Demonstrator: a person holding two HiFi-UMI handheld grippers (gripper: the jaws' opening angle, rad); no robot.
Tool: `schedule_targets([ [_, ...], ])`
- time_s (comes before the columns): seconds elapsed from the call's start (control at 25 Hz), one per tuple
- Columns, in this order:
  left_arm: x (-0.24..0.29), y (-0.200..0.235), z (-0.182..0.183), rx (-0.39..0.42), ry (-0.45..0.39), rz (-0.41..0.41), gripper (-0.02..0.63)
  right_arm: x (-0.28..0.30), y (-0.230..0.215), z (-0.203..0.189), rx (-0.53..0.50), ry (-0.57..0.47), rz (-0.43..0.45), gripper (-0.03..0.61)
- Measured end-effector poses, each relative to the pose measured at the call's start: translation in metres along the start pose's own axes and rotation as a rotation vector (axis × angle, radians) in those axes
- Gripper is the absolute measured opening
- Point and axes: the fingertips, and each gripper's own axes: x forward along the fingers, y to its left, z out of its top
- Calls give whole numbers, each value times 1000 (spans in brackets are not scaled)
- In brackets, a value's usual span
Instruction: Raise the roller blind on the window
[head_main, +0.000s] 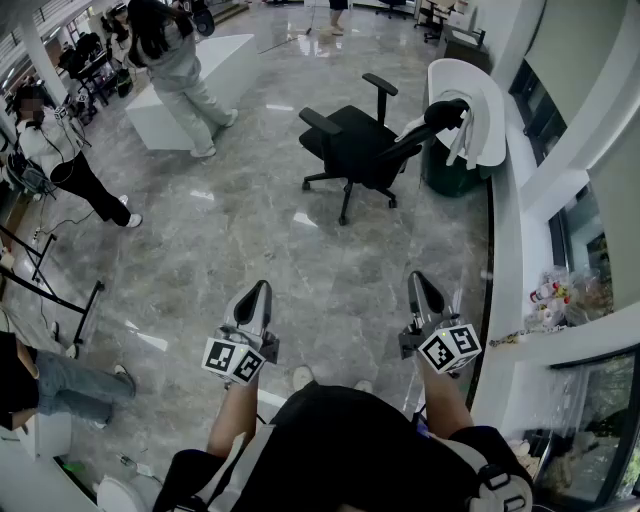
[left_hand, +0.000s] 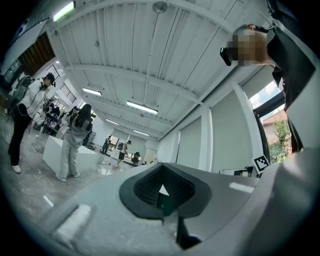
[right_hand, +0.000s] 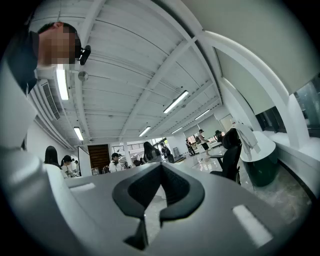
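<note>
Head view: left gripper (head_main: 259, 290) and right gripper (head_main: 420, 280) side by side above the marble floor (head_main: 250, 230), fingers of each pressed shut, holding nothing. Roller blind (head_main: 585, 45) far ahead and right of the right fingers, a plain beige sheet cut off by the frame edge, bottom hem hard to make out. Clutter (head_main: 555, 295) at the glass, right of the right fingers, too small to identify.

Left gripper view: fingers closed, empty. Pale flat panels (left_hand: 225, 135) ahead and right of them, possibly lowered blinds, partly hidden by the person's dark clothing (left_hand: 295, 75).

Right gripper view: fingers together, empty. Blind up and right of them, smooth, beige, cropped above; dark window glass (right_hand: 307, 100) beneath.
</note>
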Motion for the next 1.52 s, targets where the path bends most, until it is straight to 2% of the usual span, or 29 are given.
schedule_targets([
  [0.36, 7, 1, 2, -18, -17, -8, 0, 5, 4, 1, -11, 14, 5, -2],
  [0.56, 13, 4, 5, 10, -13, -33, 0, 14, 0, -4, -20, 30, -19, -2],
  [0.92, 13, 38, 9, -12, -26, -46, 0, 39, 23, -2, -32, -6, -1, 1],
  [1.12, 14, 51, 20, -26, -25, -107, 0, 50, 38, -8, 5, -13, -60, 2],
  [1.28, 24, 64, 14, -47, 6, -145, 0, 47, 37, -12, 21, -20, -119, 2],
  [1.52, 64, 61, -9, -76, 40, -190, 0, 31, -1, -1, 14, -56, -230, 2],
])
